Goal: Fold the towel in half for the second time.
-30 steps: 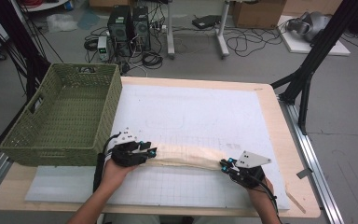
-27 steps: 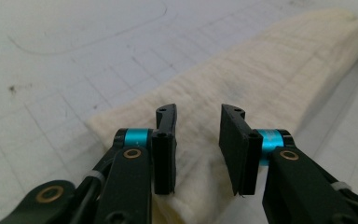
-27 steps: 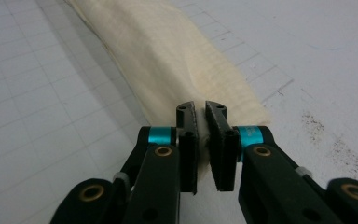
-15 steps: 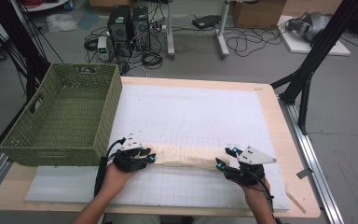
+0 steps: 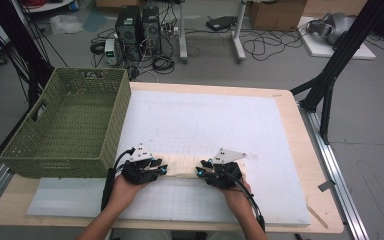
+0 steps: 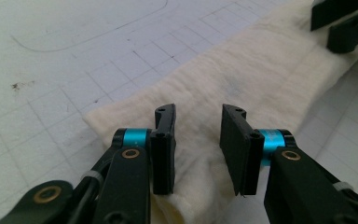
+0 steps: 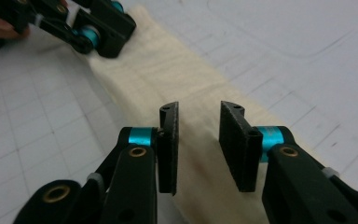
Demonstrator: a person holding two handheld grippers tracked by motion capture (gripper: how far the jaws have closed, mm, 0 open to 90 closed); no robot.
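On the white gridded mat [image 5: 260, 130] covering the bench [image 5: 300, 125], near the person's edge, a cream cloth [image 5: 182, 165] is lying folded into a long narrow strip. At its left end the left gripper [image 5: 161, 169] is hovering with its jaws parted; in the left gripper view [image 6: 198, 140] the cloth [image 6: 261, 79] is passing beneath and between the pads, which are not pressing on it. At the strip's right end the right gripper [image 5: 200, 172] is sitting over the cloth, its jaws having just been closing, yet in the right gripper view [image 7: 199, 140] a gap is showing between them, with the cloth [image 7: 168, 70] lying under the gap, ungripped. Left of the mat a green woven basket [image 5: 70, 125] is standing.
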